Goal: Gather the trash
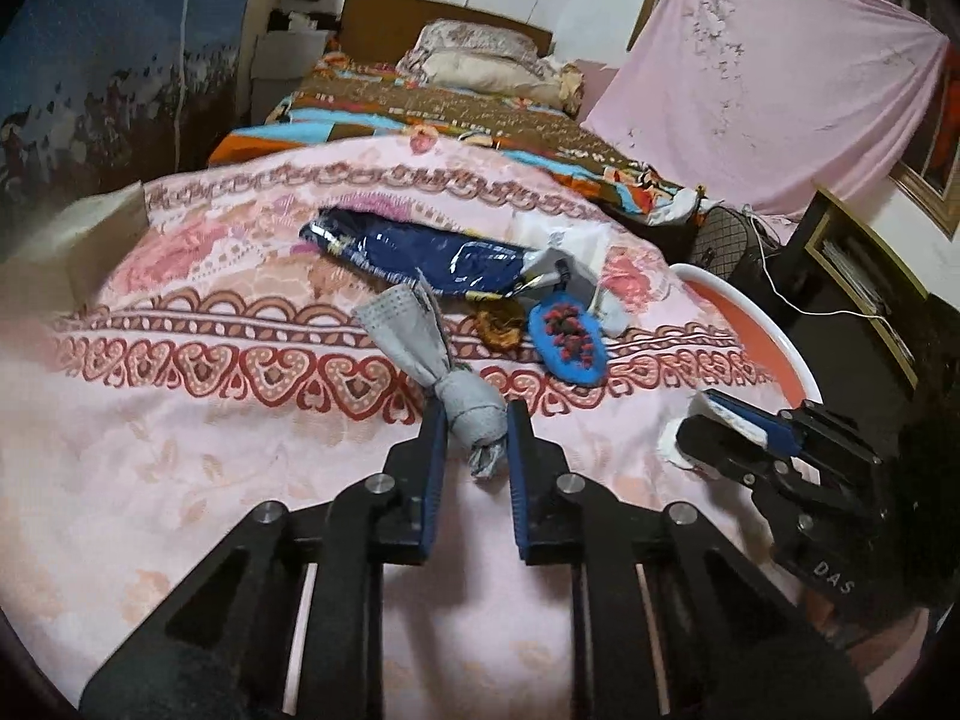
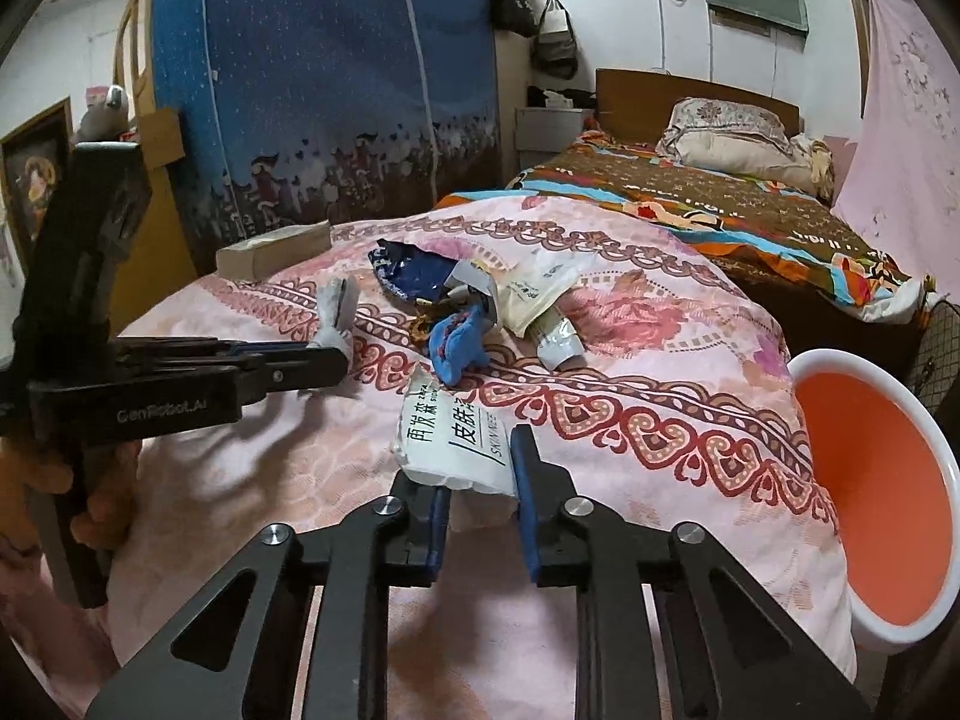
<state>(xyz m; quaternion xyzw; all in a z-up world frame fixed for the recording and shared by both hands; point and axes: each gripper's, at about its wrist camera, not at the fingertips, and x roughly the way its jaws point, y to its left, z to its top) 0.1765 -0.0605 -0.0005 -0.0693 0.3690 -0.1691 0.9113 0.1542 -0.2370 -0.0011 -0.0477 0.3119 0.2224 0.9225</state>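
Left gripper (image 1: 477, 420): jaws closed on a twisted grey rag (image 1: 447, 369), knotted end pinched between the blue pads, loose end fanning up and away from the claw, above the pink floral bedspread (image 1: 180, 420).

Right gripper (image 2: 480, 468): jaws clamped on the near edge of a white wet-wipe pack (image 2: 450, 438) with black printed characters; pack sticks forward past the fingertips, over the bedspread.

Right of the right gripper, at the bed's edge: orange basin with white rim (image 2: 870, 504).

Beyond both claws, mid-bedspread, a cluster well apart from the jaws: blue knitted piece (image 1: 567, 345), dark blue foil wrapper (image 1: 420, 255), white tube (image 2: 558, 339), cream plastic bag (image 2: 534, 294).

Far left edge: small cardboard box (image 2: 273, 252)
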